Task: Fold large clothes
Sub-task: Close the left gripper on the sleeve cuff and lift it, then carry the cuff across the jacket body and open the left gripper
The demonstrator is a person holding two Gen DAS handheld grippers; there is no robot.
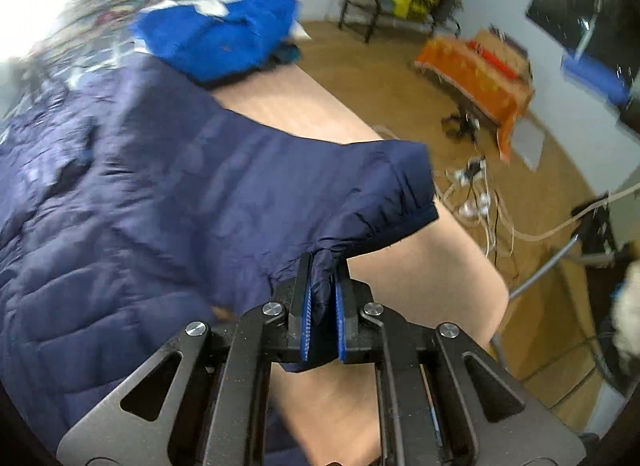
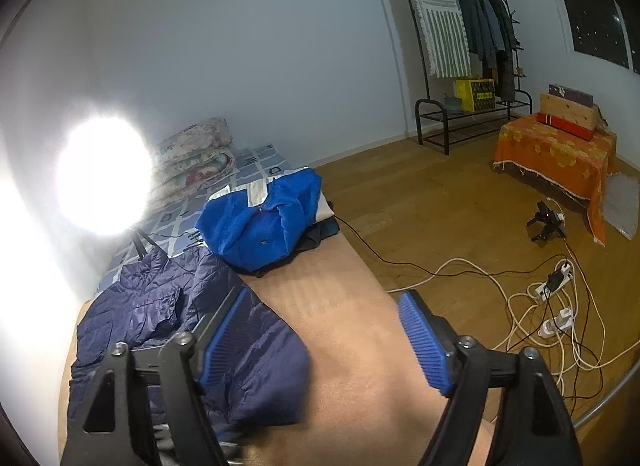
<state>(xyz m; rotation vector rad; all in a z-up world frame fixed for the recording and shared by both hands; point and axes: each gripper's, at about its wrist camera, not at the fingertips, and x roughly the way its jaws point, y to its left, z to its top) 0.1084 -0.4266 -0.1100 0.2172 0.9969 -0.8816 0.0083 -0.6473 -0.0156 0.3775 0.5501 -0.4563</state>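
A navy quilted jacket (image 1: 140, 193) lies spread on a tan-covered surface (image 1: 420, 266). My left gripper (image 1: 325, 266) is shut on a fold of the jacket near its sleeve cuff (image 1: 404, 201), and the pinched cloth is lifted off the surface. In the right wrist view the same navy jacket (image 2: 168, 330) lies at the lower left. My right gripper (image 2: 324, 306) hangs above the tan surface (image 2: 352, 346) with its blue pads wide apart and nothing between them; its left finger (image 2: 224, 338) is over the jacket's edge.
A bright blue garment (image 2: 260, 221) sits on a pile at the far end of the surface, with folded floral bedding (image 2: 196, 157) behind. A lamp (image 2: 102, 175) glares at the left. On the wood floor lie cables and power strips (image 2: 552, 298), an orange-draped box (image 2: 556, 161), a clothes rack (image 2: 460, 37).
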